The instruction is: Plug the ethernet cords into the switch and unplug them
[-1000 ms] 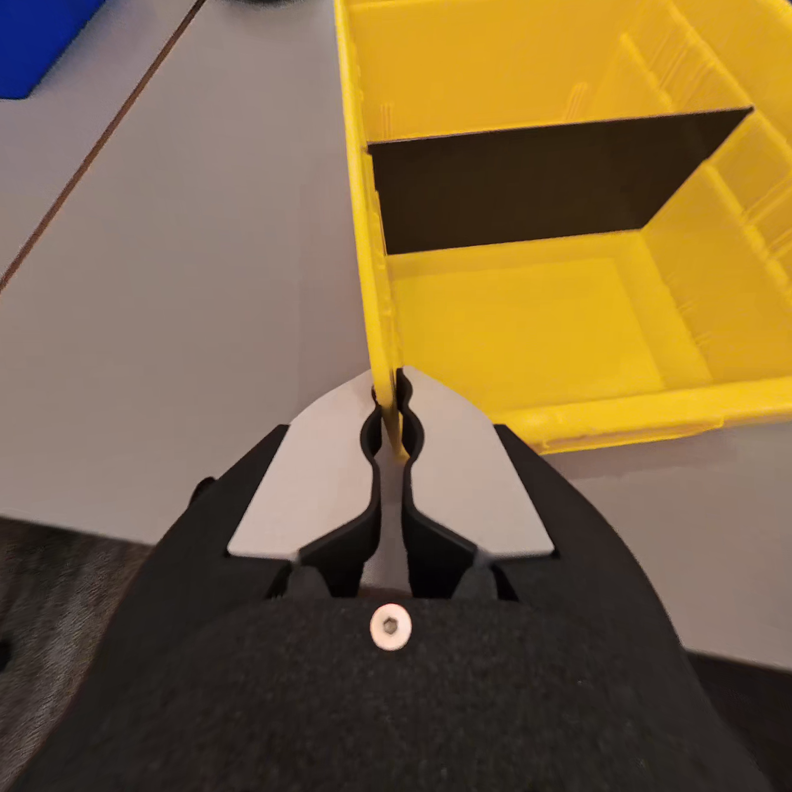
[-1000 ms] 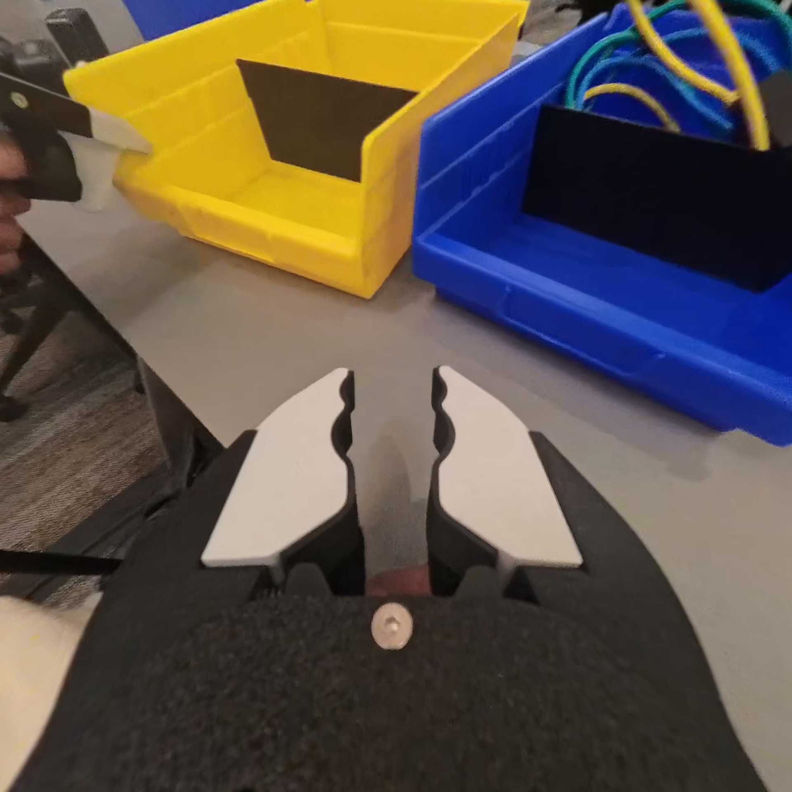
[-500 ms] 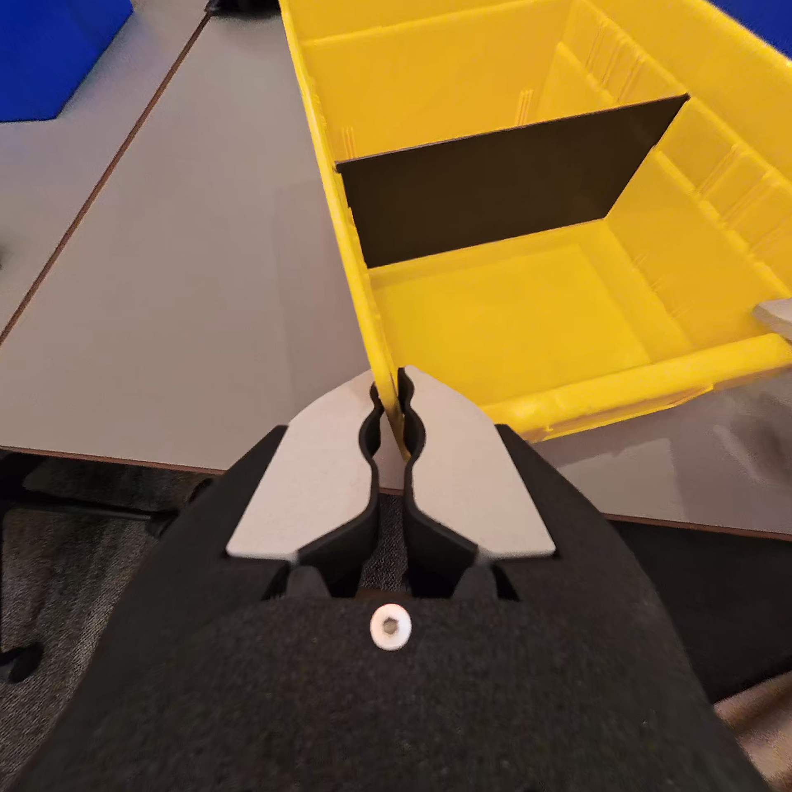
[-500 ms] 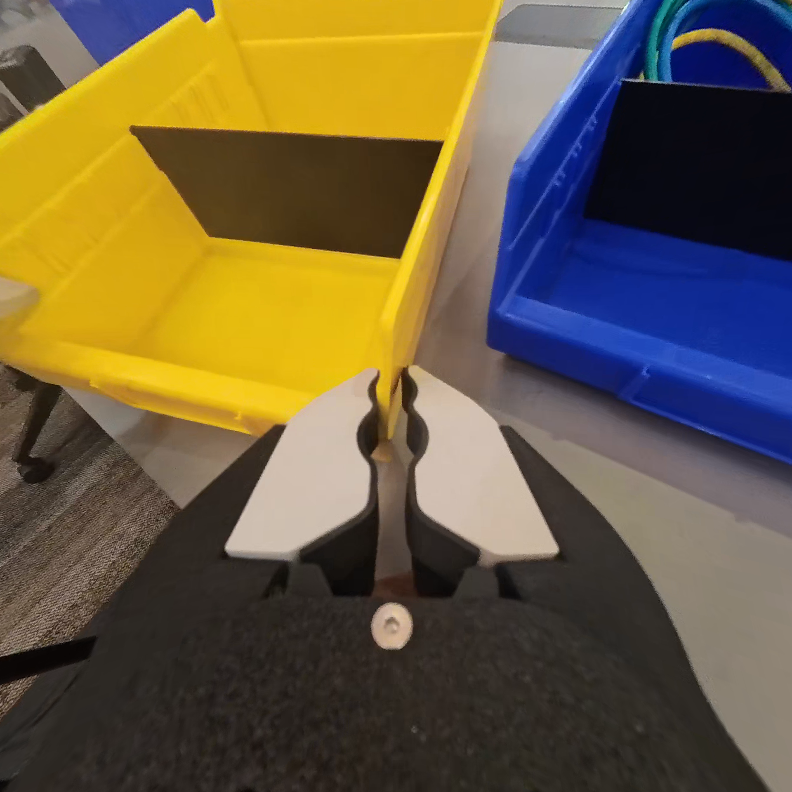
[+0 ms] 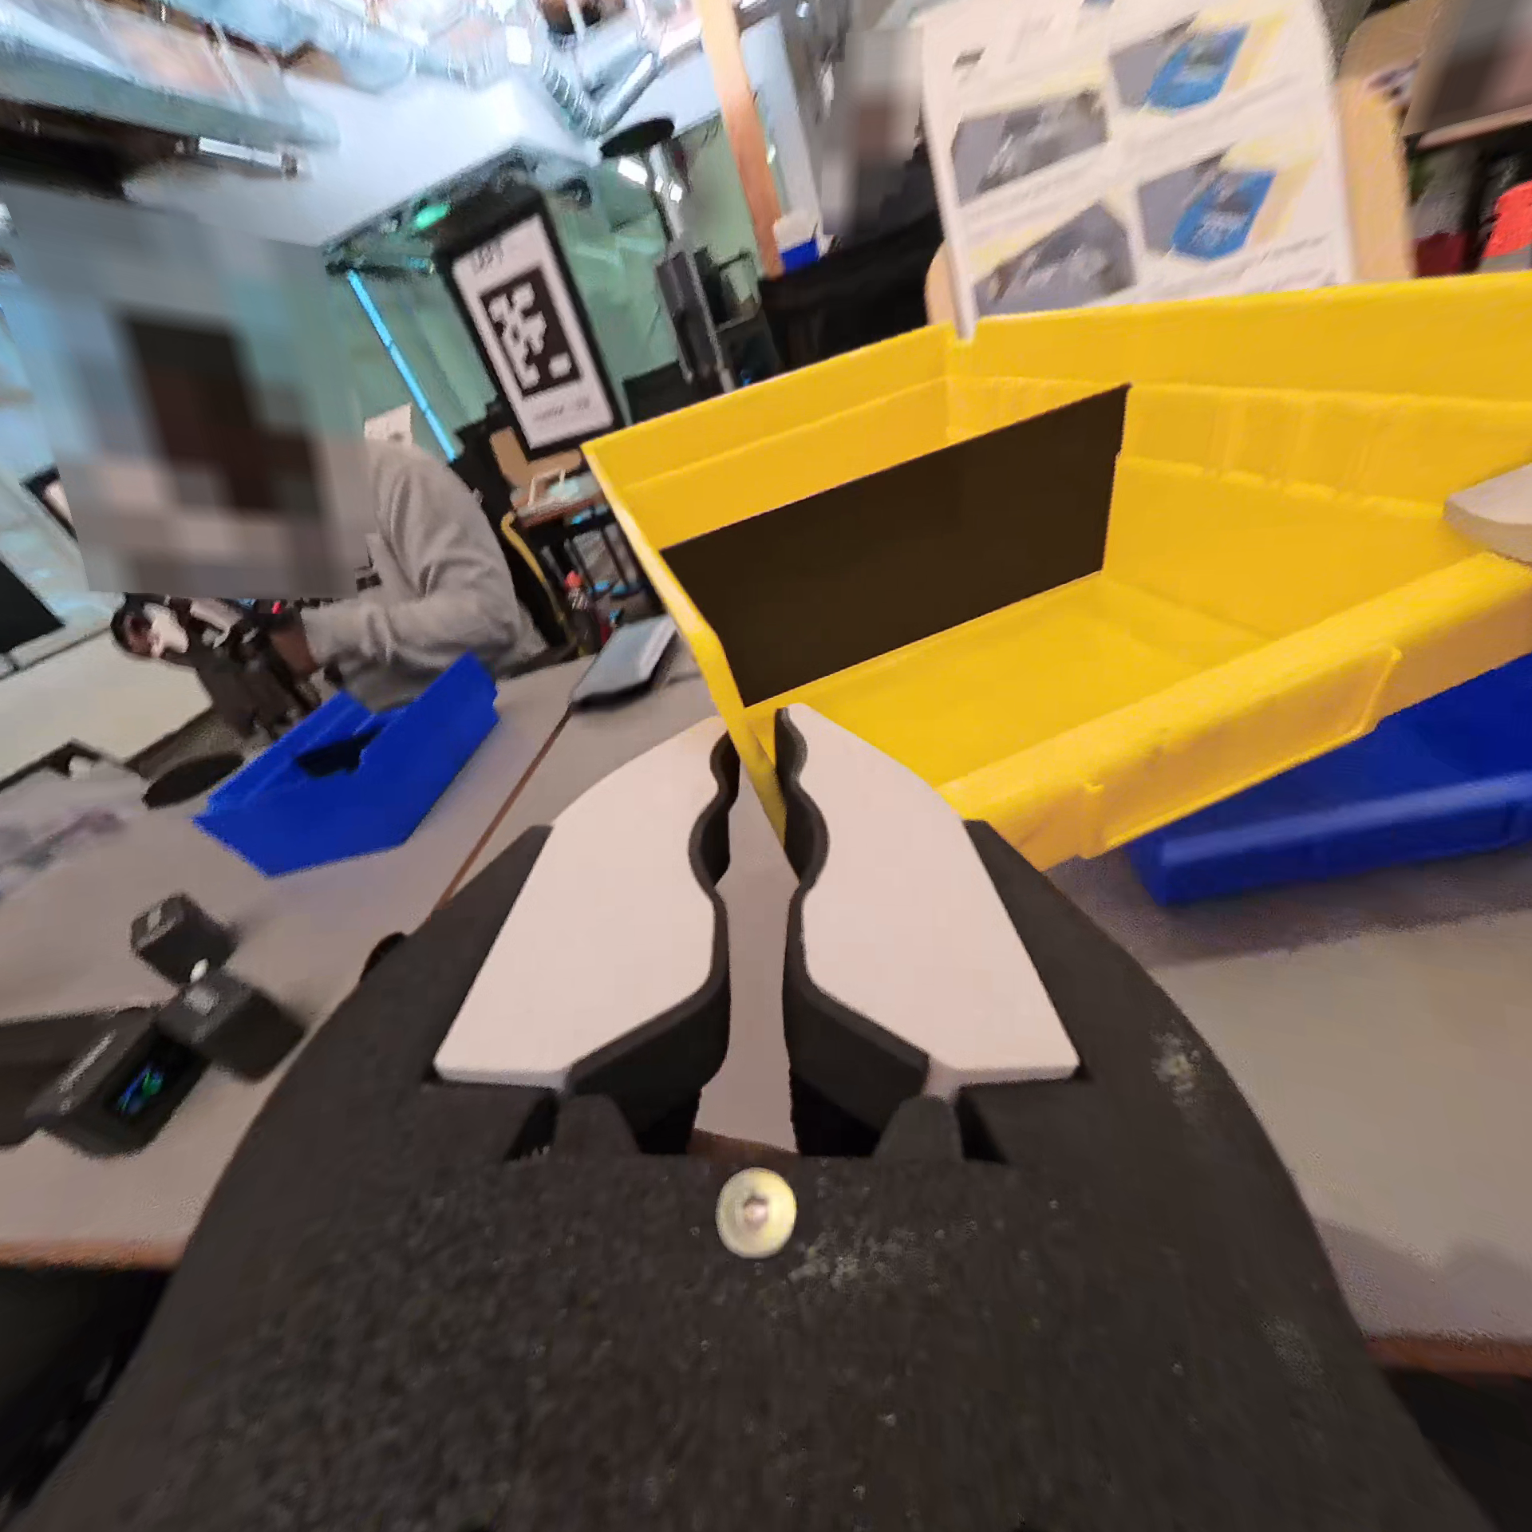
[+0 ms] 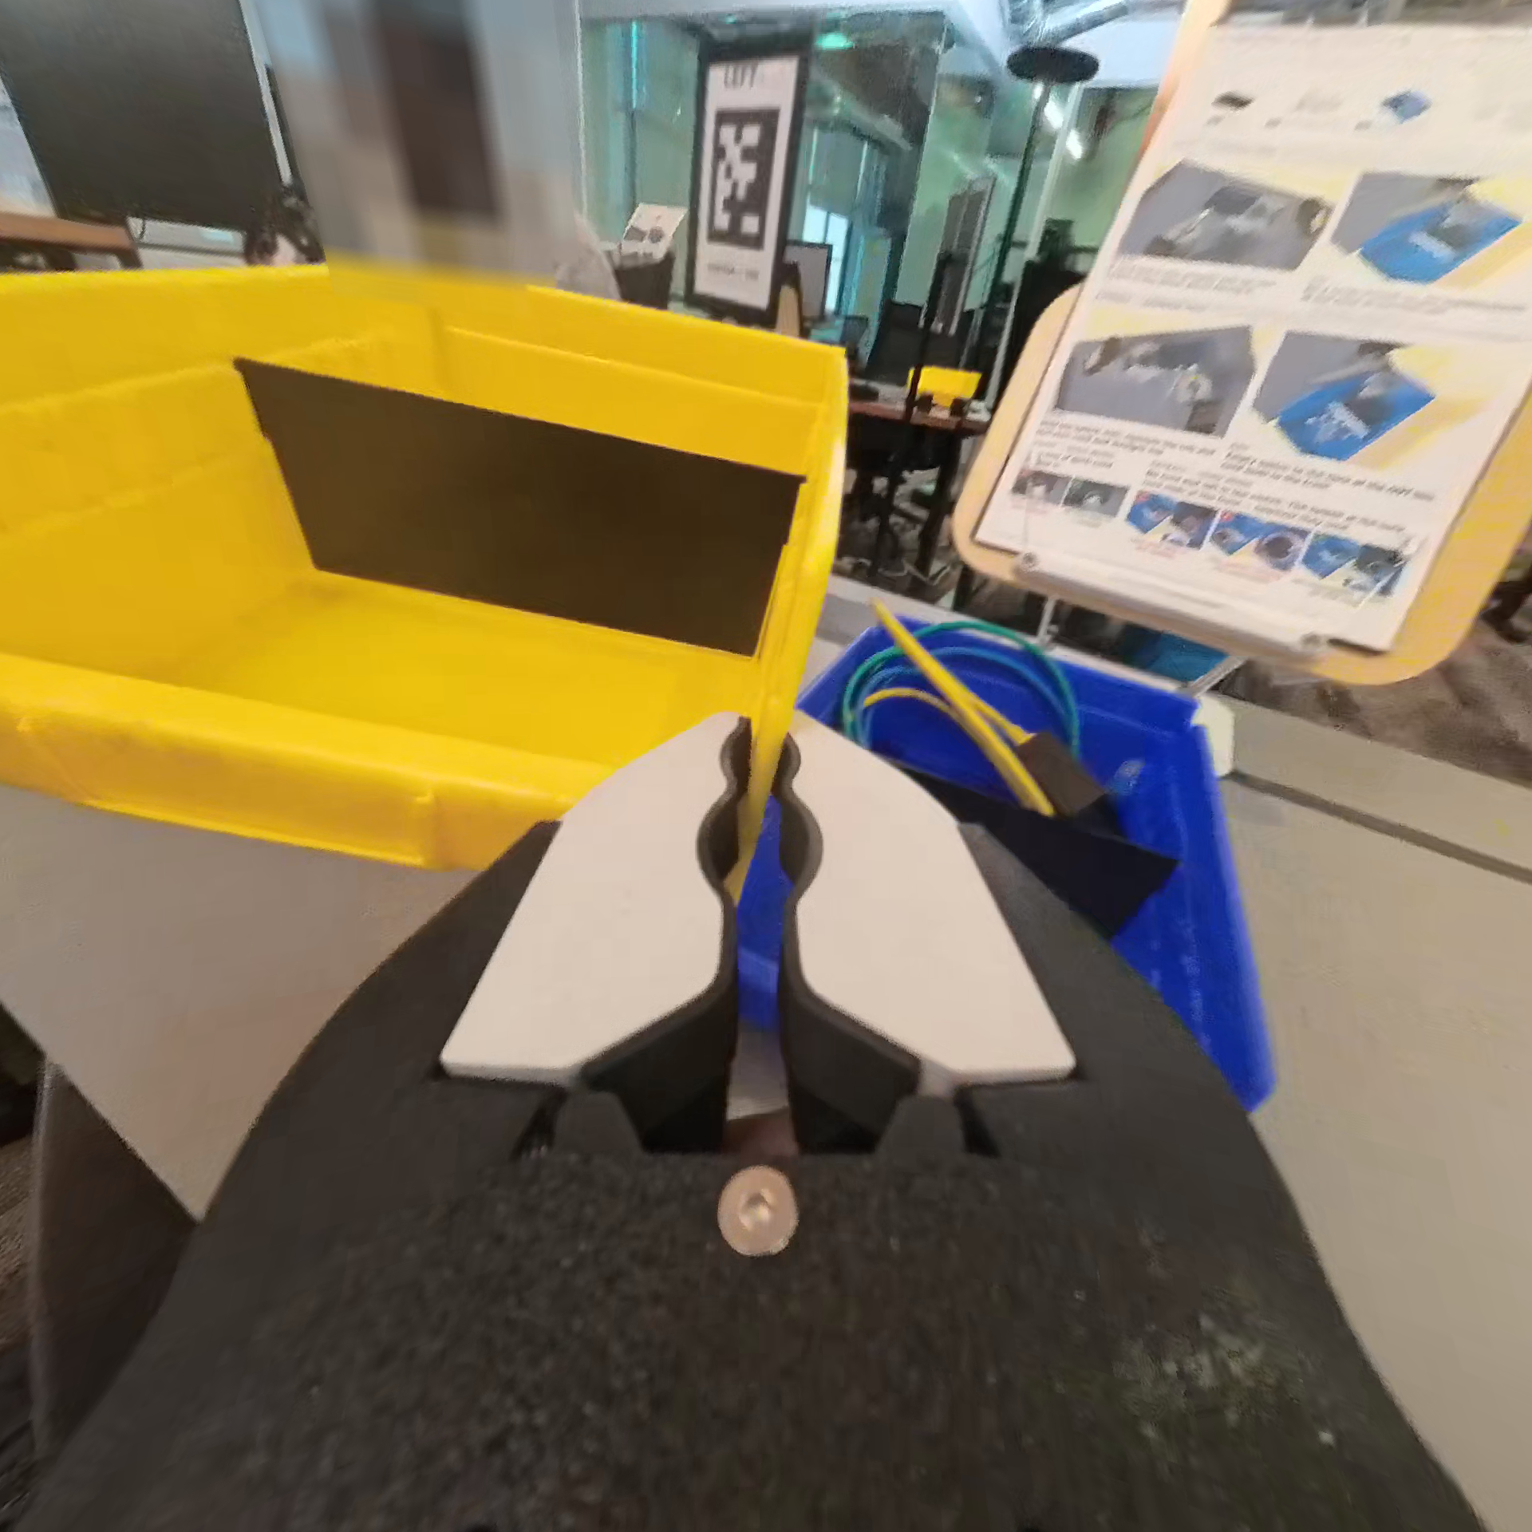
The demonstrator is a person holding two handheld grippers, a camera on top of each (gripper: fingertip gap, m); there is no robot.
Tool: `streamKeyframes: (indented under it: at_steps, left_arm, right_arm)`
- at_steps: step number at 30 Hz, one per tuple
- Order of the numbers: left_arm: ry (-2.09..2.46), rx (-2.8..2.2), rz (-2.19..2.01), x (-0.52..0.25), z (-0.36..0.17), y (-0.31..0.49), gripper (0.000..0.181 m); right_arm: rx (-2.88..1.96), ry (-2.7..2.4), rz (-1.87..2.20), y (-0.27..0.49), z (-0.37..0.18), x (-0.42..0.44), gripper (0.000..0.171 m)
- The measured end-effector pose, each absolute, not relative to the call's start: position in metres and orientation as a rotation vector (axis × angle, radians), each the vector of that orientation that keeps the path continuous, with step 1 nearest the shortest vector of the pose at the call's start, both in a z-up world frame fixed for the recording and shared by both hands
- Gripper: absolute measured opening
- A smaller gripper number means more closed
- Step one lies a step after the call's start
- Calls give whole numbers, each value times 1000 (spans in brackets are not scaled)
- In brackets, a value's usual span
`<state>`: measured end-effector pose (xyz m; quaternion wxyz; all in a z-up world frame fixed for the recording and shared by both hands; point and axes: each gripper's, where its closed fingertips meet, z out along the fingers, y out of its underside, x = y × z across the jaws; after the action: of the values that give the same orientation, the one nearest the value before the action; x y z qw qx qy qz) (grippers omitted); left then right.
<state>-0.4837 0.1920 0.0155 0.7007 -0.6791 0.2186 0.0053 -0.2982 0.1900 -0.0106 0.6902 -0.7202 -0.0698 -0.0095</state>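
Observation:
An empty yellow bin [image 5: 1078, 663] with a black divider [image 5: 895, 539] hangs tilted above the grey table. My left gripper [image 5: 756, 738] is shut on its left side wall. My right gripper [image 6: 767, 738] is shut on its right side wall [image 6: 796, 580], and one of its fingers [image 5: 1492, 514] shows at the right edge of the left wrist view. Below and to the right stands a blue bin [image 6: 1161, 829] with green, yellow and blue cords [image 6: 953, 688] and a small black box [image 6: 1065, 775]. The yellow bin's front overlaps the blue bin [image 5: 1368, 796].
A second blue bin [image 5: 348, 771] sits on the neighbouring table at the left, by a person in a grey sleeve [image 5: 431, 580]. Black devices [image 5: 182, 995] lie at the left table edge. A picture board [image 6: 1243, 332] stands behind the blue bin.
My right gripper moved to the yellow bin and shut on its right wall. Both grippers then raised the bin off the table and tilted it, carrying it toward the blue bin.

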Motion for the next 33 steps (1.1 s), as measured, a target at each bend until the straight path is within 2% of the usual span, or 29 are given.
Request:
streamKeyframes:
  at_steps: [8,11,13,16,21,25,33]
  left_arm:
    - [646,-1324,-133,-312,113,200,7]
    - [688,-1287,-211,-232,118,193,7]
    - [724,-1298,-280,-177,102,190,8]
    - [795,-1387,-353,-102,48,187,9]
    - [872,-1545,-454,-16,-42,180,8]
    - [913,-1609,-457,15,-82,169,8]
    - [1033,-1772,-675,31,-133,147,12]
  right_arm:
    - [-1509,57,-293,154,86,-136,4]
    - [-1526,100,-428,131,98,-57,5]
    - [-1574,128,-498,119,94,-4,6]
    - [-1710,137,-611,104,62,68,6]
    - [-1923,97,-662,84,-30,150,8]
    - [-2017,170,-486,73,-95,180,8]
    - [-2228,186,-357,51,-149,192,6]
